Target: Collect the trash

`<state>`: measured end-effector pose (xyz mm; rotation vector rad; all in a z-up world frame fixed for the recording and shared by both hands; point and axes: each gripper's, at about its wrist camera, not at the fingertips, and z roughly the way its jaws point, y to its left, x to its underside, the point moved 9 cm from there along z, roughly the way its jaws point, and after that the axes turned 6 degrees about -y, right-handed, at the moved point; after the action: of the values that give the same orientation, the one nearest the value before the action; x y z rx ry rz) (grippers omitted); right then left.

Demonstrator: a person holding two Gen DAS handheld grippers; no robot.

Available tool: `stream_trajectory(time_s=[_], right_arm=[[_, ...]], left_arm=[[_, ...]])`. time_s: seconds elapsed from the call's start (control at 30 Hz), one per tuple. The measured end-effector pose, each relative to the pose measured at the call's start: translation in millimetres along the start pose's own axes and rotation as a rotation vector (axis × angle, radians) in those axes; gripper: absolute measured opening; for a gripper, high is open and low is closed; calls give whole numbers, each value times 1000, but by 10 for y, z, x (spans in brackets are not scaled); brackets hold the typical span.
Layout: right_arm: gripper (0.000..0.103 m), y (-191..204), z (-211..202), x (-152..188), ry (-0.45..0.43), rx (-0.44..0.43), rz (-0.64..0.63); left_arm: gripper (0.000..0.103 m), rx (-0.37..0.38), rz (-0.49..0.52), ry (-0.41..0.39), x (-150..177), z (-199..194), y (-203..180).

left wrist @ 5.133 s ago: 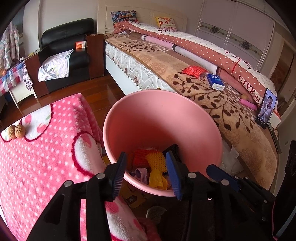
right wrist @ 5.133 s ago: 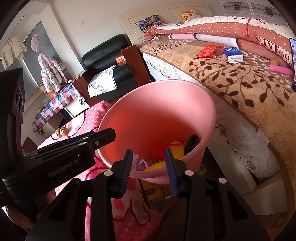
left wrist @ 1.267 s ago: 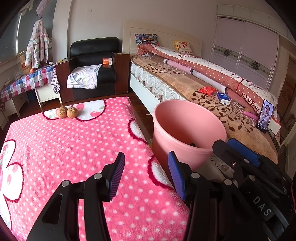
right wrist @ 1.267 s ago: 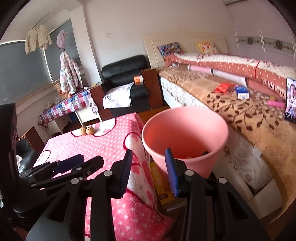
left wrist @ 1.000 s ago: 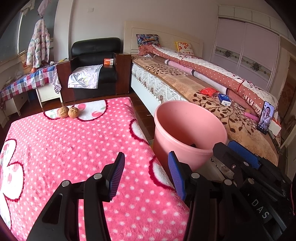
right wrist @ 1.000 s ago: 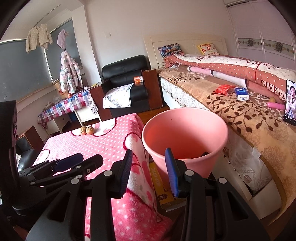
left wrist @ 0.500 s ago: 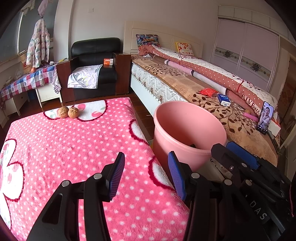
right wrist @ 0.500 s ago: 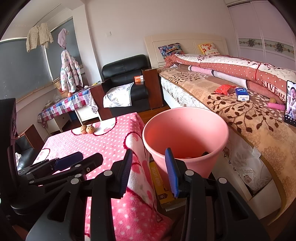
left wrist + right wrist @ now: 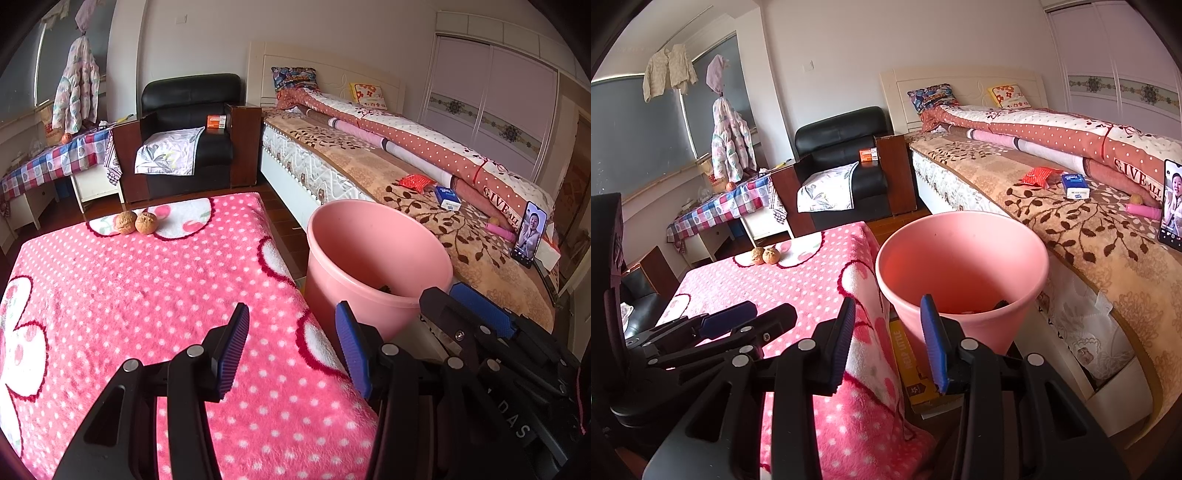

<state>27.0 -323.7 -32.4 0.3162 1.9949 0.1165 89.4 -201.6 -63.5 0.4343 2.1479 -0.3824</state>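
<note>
Walnuts at the pink blanket's far edge look hard, light, rollable, so we'd pinch across one; left gripper and right gripper both gape empty.

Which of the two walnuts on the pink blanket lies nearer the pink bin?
The right-hand walnut, beside the cherry print; the other walnut sits farther from the bin.

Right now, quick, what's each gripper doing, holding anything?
Left gripper: open, holding nothing, above the pink blanket.
Right gripper: open, holding nothing, near the pink bucket.
</note>
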Motion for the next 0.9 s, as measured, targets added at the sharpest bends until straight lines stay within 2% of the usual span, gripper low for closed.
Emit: stream_trajectory(time_s=[0.9], right_arm=[[37, -24, 28, 35, 10, 1, -2]], left_arm=[[49, -1, 0, 10, 35, 10, -11]])
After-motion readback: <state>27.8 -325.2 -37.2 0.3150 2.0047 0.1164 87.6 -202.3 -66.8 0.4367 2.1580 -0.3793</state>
